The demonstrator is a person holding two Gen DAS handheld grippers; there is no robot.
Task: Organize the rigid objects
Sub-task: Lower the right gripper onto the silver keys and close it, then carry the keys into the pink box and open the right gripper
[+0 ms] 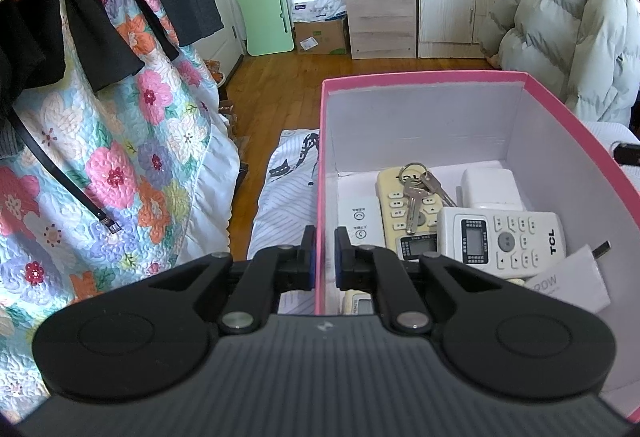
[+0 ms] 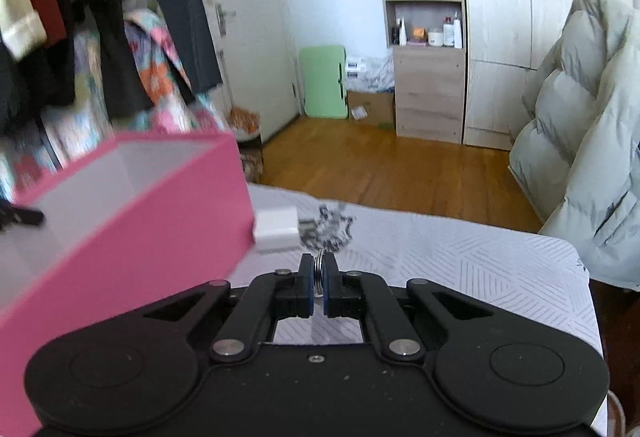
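So the biggest thing here is the bed with the white striped sheet, and sitting on it is the pink box, white on the inside. Left gripper is clamped down on the box's left wall, one finger outside and one inside, jaws nearly together with just the cardboard between them. Inside the box there's a white TCL remote lying across a yellowish remote, a flat white remote over by the left wall, a white charger block at the back, and a bunch of keys resting on top of the yellowish one.

Right gripper sits just right of the box, jaws pinched almost shut on a metal key ring. Just ahead of it a white adapter lies against the box's corner, pretty blurry.
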